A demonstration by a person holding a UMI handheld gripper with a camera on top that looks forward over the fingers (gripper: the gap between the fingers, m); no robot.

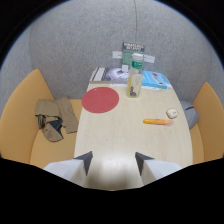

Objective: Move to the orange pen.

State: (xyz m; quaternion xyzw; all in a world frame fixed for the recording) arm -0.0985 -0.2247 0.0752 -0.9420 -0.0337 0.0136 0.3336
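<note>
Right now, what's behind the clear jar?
Behind the clear plastic jar: a green-labelled bottle and a small sign stand. Their bases are hidden. Hand-held gripper open, empty.

Your tongs (114, 163) | fingers (83, 161) were spread apart, a wide gap between their dark tips | nothing sat between them | they were held level, pointing forward, raised above the near edge of the surface (125, 135)

Pale wooden tabletop (125, 135); on it an orange pen (156, 121), small white object (172, 113), red round mat (100, 99), clear jar (133, 83), books (156, 79) and papers (106, 74) at far end.
</note>
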